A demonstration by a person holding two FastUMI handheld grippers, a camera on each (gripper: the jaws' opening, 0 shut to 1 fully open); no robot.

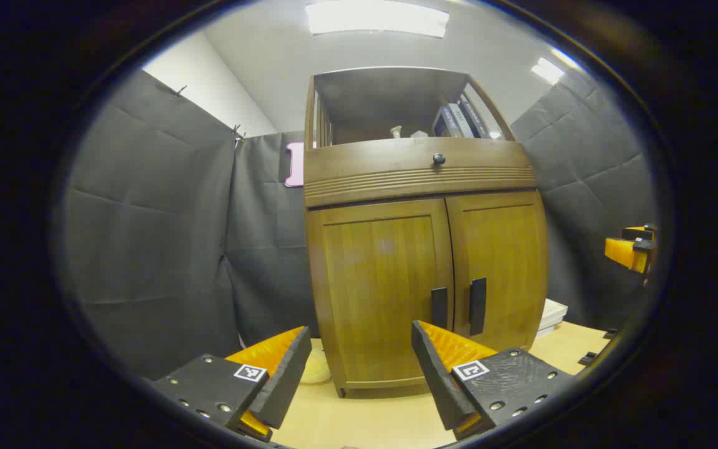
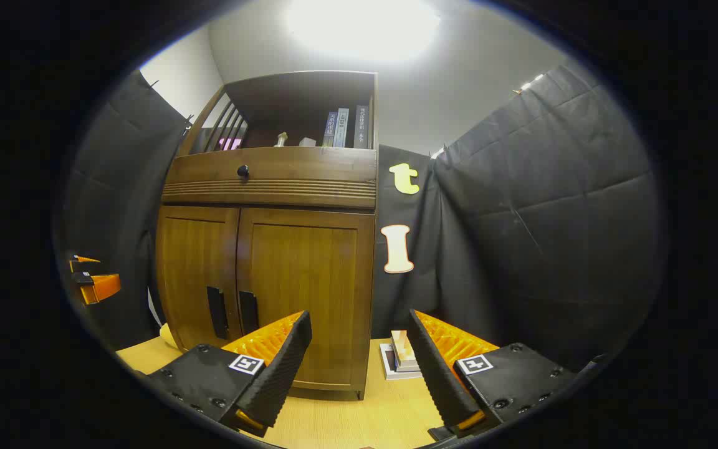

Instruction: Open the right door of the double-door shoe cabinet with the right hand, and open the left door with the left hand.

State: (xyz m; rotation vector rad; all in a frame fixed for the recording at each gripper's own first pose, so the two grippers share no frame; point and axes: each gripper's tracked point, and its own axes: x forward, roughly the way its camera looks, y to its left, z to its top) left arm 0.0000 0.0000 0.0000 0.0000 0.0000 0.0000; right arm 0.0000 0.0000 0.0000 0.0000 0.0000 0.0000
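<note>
Shoe cabinet (image 1: 424, 249), a tall wooden double-door unit, standing upright on the light wooden counter (image 1: 365, 418) against the booth's black cloth wall; in the left gripper view it fills the middle of the scene, and in the right gripper view (image 2: 268, 249) it stands left of centre. Both doors are closed: the left door (image 1: 378, 287) and the right door (image 1: 499, 268) meet at a central seam, each carrying a dark vertical handle beside that seam, the left handle (image 1: 439, 307) and the right handle (image 1: 477, 305) lying just beside one another. Above the doors runs a drawer front with a small dark round knob (image 1: 438, 159), and above that an open shelf holding upright books (image 1: 459, 120) and small pale objects too small to identify. A flat stack of books or boxes (image 2: 399, 358) lies on the counter just beside the cabinet's right side. The left gripper (image 1: 359, 349) is held in front of the left door, its fingers spread wide and holding nothing, apart from the cabinet. The right gripper (image 2: 359, 337) is held in front of the cabinet's right edge, its fingers likewise spread wide and holding nothing. Each gripper appears also at the margin of the other's view: the right gripper (image 1: 630, 249) at the far right, the left gripper (image 2: 94, 280) at the far left.
</note>
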